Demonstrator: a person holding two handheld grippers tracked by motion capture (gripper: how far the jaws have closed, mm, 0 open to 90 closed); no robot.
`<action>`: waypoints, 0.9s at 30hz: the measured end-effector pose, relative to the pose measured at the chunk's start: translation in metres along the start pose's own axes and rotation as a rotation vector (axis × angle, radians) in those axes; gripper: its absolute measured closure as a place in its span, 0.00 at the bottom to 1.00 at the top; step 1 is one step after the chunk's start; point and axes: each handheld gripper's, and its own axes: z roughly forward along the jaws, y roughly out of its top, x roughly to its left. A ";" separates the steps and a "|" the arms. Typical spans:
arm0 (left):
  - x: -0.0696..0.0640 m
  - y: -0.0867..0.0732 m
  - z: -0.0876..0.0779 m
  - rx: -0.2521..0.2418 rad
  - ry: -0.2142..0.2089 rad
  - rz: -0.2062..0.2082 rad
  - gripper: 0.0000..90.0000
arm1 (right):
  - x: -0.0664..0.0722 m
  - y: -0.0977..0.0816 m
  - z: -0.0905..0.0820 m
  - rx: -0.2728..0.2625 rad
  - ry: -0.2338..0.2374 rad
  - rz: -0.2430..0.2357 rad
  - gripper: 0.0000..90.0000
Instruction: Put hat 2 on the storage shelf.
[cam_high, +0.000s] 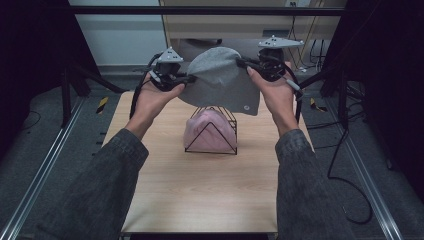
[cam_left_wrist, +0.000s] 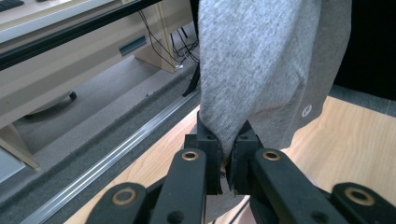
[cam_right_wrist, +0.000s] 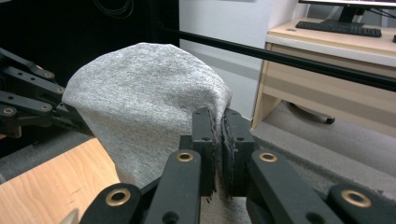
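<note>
A grey cloth (cam_high: 220, 80) with a small round logo hangs in the air, stretched between both grippers above a black wire basket (cam_high: 212, 131). My left gripper (cam_high: 186, 78) is shut on the cloth's left edge, and my right gripper (cam_high: 243, 63) is shut on its right edge. A folded pink cloth (cam_high: 209, 131) fills the basket. In the left gripper view the jaws pinch the grey cloth (cam_left_wrist: 261, 70) at my left gripper (cam_left_wrist: 227, 154). In the right gripper view my right gripper (cam_right_wrist: 218, 144) clamps the grey cloth (cam_right_wrist: 144, 112), with the other gripper's black arms at far left.
The wooden table (cam_high: 200, 195) has open room in front of the basket. Metal rails (cam_high: 45, 170) run along both sides on the grey floor. A black bar (cam_high: 200, 10) crosses the back, with a desk and cables behind it.
</note>
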 end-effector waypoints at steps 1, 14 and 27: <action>0.001 -0.001 0.003 -0.004 0.000 -0.006 0.95 | -0.002 -0.002 0.002 0.003 -0.003 0.007 0.95; 0.005 -0.017 0.016 0.042 0.005 -0.013 0.95 | -0.005 -0.022 0.017 0.042 -0.001 0.042 0.95; 0.006 -0.035 0.023 0.067 -0.002 -0.030 0.95 | -0.002 -0.039 0.026 0.081 0.019 0.048 0.95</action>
